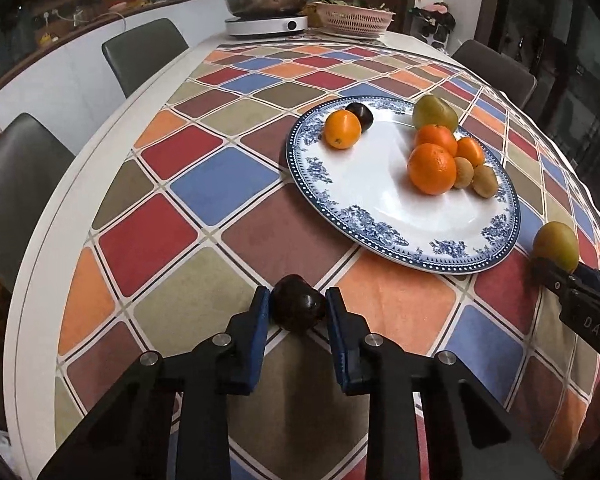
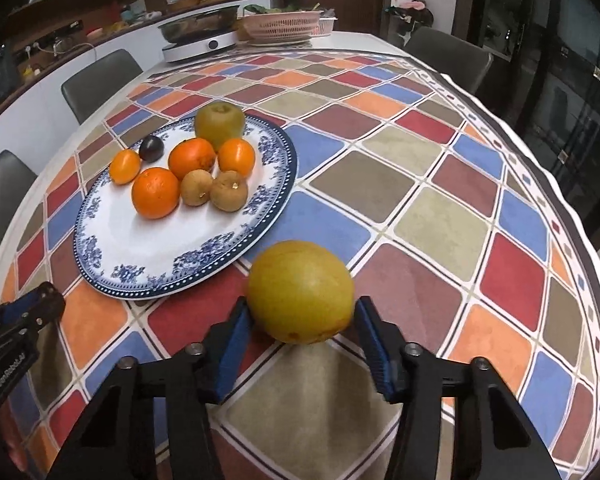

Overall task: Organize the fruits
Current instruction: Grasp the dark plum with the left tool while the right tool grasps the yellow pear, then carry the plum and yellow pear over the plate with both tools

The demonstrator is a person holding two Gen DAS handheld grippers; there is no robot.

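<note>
Bright overhead light, fisheye-bent edges, dark corners.

Plate [image 2: 260, 200] on tablecloth [image 2: 420, 208], oranges [image 2: 155, 192] on plate, pan [image 1: 266, 4] behind

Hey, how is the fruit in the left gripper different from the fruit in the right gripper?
The dark plum is deep purple-black and glossy; the yellow-green fruit is pale and matte. The dark plum is clearly smaller, so the left gripper closes narrow, while the right gripper spreads wide around the yellow-green fruit. Both are round, sit between blue pads, and lie off the plate, near its edge.
</note>
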